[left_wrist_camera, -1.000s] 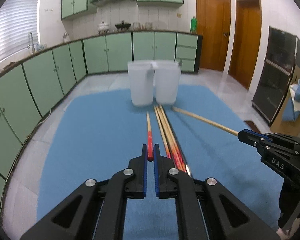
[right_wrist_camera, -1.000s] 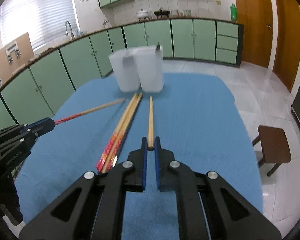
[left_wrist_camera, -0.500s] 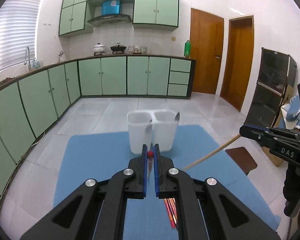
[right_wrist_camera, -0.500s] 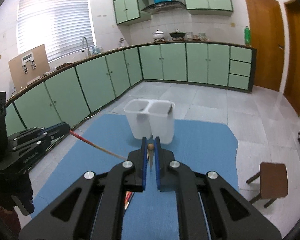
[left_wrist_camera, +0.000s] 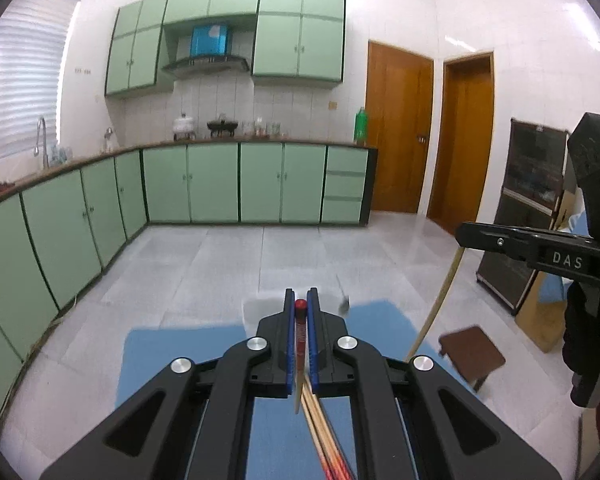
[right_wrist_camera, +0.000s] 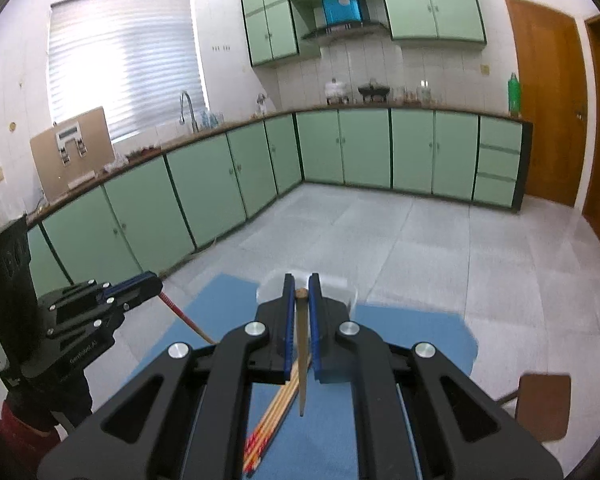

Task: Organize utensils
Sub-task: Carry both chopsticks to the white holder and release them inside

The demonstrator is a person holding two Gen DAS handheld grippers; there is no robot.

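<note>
My left gripper [left_wrist_camera: 300, 295] is shut on the red end of a chopstick [left_wrist_camera: 299, 364], which hangs down below the jaws above the blue mat [left_wrist_camera: 160, 360]. The right gripper [right_wrist_camera: 301, 281] is shut on the top of a plain wooden chopstick [right_wrist_camera: 301, 372] that also hangs down. Each gripper shows in the other's view: the right gripper [left_wrist_camera: 463, 236] with its stick [left_wrist_camera: 436, 304], the left gripper [right_wrist_camera: 158, 280] with its red-ended stick [right_wrist_camera: 180, 313]. Several chopsticks [left_wrist_camera: 320, 420] [right_wrist_camera: 276, 416] lie bundled on the mat. The white twin container [left_wrist_camera: 256, 308] [right_wrist_camera: 340, 284] is mostly hidden behind the jaws.
A spoon handle [left_wrist_camera: 344, 302] sticks out of the container's right cup. A brown stool [left_wrist_camera: 472, 350] [right_wrist_camera: 540, 400] stands on the floor right of the table. Green cabinets line the far walls. A dark cabinet [left_wrist_camera: 532, 208] stands at the right.
Both grippers have risen well above the mat, each lifting its chopstick. The sticks now hang steeply. The container has dropped low in both views, behind the jaws.
</note>
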